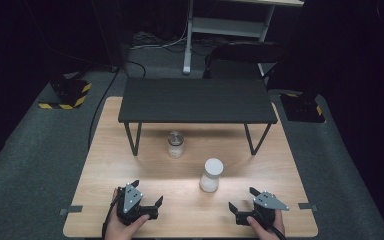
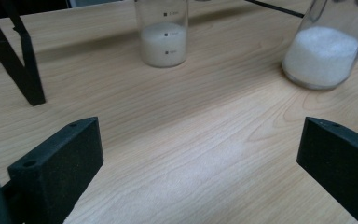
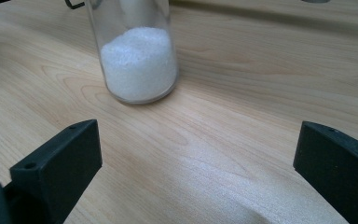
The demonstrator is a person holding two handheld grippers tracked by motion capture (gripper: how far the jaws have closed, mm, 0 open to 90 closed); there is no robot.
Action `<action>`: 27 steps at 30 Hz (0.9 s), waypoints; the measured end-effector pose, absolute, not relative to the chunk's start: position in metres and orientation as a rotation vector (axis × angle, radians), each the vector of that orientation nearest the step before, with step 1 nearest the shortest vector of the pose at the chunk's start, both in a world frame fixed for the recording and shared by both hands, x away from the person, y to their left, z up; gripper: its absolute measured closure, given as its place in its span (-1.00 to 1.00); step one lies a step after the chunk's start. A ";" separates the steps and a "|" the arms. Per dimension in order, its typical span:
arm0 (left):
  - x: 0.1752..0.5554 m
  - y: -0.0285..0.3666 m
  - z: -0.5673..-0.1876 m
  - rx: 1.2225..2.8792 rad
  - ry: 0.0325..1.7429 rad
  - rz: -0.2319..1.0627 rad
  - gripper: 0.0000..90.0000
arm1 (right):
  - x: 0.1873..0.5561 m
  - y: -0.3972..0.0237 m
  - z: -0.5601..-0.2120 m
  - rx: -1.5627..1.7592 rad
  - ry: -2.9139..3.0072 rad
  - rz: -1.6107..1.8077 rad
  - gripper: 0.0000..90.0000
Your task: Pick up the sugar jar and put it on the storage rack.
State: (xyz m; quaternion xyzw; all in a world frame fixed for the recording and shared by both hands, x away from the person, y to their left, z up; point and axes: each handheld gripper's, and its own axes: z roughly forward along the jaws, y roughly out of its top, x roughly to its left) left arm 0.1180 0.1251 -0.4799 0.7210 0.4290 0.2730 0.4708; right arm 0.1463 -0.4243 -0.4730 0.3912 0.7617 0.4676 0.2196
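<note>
We see the left hand-held gripper (image 1: 146, 192) resting low at about seven o'clock on the wooden worktop (image 1: 105, 165), its jaws spread wide with nothing between them. The right hand-held gripper (image 1: 244, 198) sits at about five o'clock, its jaws equally wide and empty. Both hold nothing and touch neither container.

The white-capped jar (image 1: 211, 175) stands upright near the centre of the worktop, between the two grippers and a little farther from us, closer to the right one. In the right gripper view we find it at eleven o'clock, partly filled with white powder (image 3: 139, 63). The glass beaker (image 1: 175, 144) stands upright at twelve o'clock from the left gripper, farther off, just in front of the black shelf (image 1: 196, 100). In the left gripper view it holds a low layer of white powder, beside a shelf leg (image 2: 21, 60).
</note>
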 end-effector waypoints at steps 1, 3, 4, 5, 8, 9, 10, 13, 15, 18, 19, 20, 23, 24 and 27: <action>0.121 0.124 -0.478 1.761 1.046 0.663 -0.99 | 0.146 -0.424 -0.473 1.082 2.106 1.292 -0.99; 0.125 0.123 -0.476 1.761 1.039 0.664 -0.99 | 0.146 -0.424 -0.473 1.079 2.108 1.294 -0.99; 0.125 0.123 -0.476 1.761 1.039 0.664 -0.99 | 0.146 -0.424 -0.473 1.079 2.108 1.294 -0.99; 0.127 0.122 -0.475 1.760 1.036 0.668 -0.99 | 0.146 -0.424 -0.473 1.083 2.106 1.292 -0.99; 0.133 0.121 -0.472 1.751 1.022 0.663 -0.99 | 0.147 -0.425 -0.473 1.081 2.110 1.294 -0.99; 0.136 0.120 -0.471 1.749 1.020 0.664 -0.99 | 0.147 -0.425 -0.473 1.082 2.110 1.294 -0.99; 0.137 0.119 -0.470 1.750 1.016 0.664 -0.99 | 0.147 -0.425 -0.473 1.082 2.110 1.296 -0.99; 0.147 0.115 -0.467 1.733 1.004 0.668 -0.99 | 0.146 -0.424 -0.473 1.086 2.105 1.296 -0.99; 0.152 0.113 -0.466 1.731 1.004 0.667 -0.99 | 0.146 -0.424 -0.473 1.084 2.103 1.296 -0.99; 0.156 0.111 -0.465 1.733 0.998 0.670 -0.99 | 0.146 -0.425 -0.473 1.086 2.105 1.298 -0.99; 0.159 0.110 -0.465 1.734 0.998 0.673 -0.99 | 0.147 -0.425 -0.473 1.090 2.105 1.299 -0.99; 0.162 0.109 -0.464 1.736 0.996 0.671 -1.00 | 0.147 -0.425 -0.473 1.090 2.105 1.301 -0.99; 0.170 0.106 -0.465 1.734 0.989 0.673 -1.00 | 0.146 -0.425 -0.473 1.084 2.106 1.297 -0.99; 0.172 0.105 -0.465 1.732 0.989 0.674 -1.00 | 0.146 -0.424 -0.473 1.082 2.107 1.295 -0.99; 0.183 0.100 -0.464 1.722 0.988 0.681 -1.00 | 0.146 -0.424 -0.473 1.069 2.111 1.292 -0.99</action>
